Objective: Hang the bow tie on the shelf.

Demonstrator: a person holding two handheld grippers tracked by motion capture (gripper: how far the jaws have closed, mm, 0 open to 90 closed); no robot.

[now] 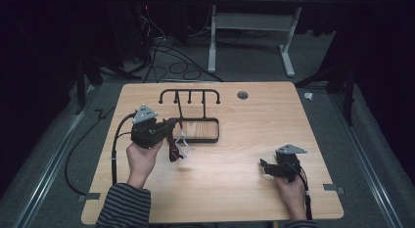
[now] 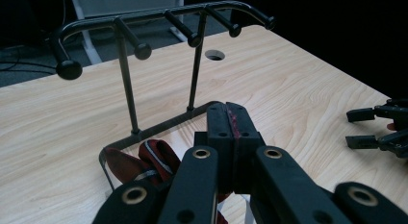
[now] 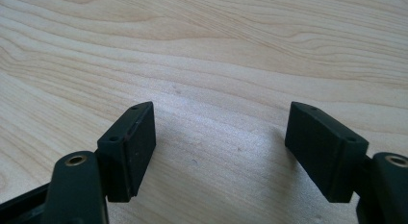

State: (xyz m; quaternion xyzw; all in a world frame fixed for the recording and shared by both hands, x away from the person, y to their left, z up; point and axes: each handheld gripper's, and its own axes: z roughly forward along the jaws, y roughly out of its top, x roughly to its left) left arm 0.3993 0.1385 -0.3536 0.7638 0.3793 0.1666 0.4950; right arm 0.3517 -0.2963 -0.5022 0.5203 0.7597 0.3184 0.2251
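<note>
Dark floor strewn with cables lay beyond the far edge of the light wooden desk [image 1: 254, 120], and black surroundings closed it in on both sides. Most of the desk lay bare: wide open wood ran from the middle to the right edge and along the near edge. A black hook rack [image 1: 189, 97] stood left of centre toward the far side, its rectangular base frame [image 1: 198, 130] flat on the wood and its row of pegs raised on two thin posts. A round grommet hole [image 1: 242, 95] sat near the far edge, right of the rack.

The left gripper [image 2: 231, 119], held up in the left hand [image 1: 142, 157] just left of the base frame, pointed toward the rack with its jaws pressed together on a thin red edge of a dark red strap [image 1: 172, 148]. That strap hung below the gripper over the near left corner of the frame, with a white cord [image 1: 183, 145] dangling beside it.

The right gripper [image 3: 221, 137] rested low near the right near corner in the right hand [image 1: 291, 191], well apart from the rack, pointing left, its jaws spread wide over bare wood
</note>
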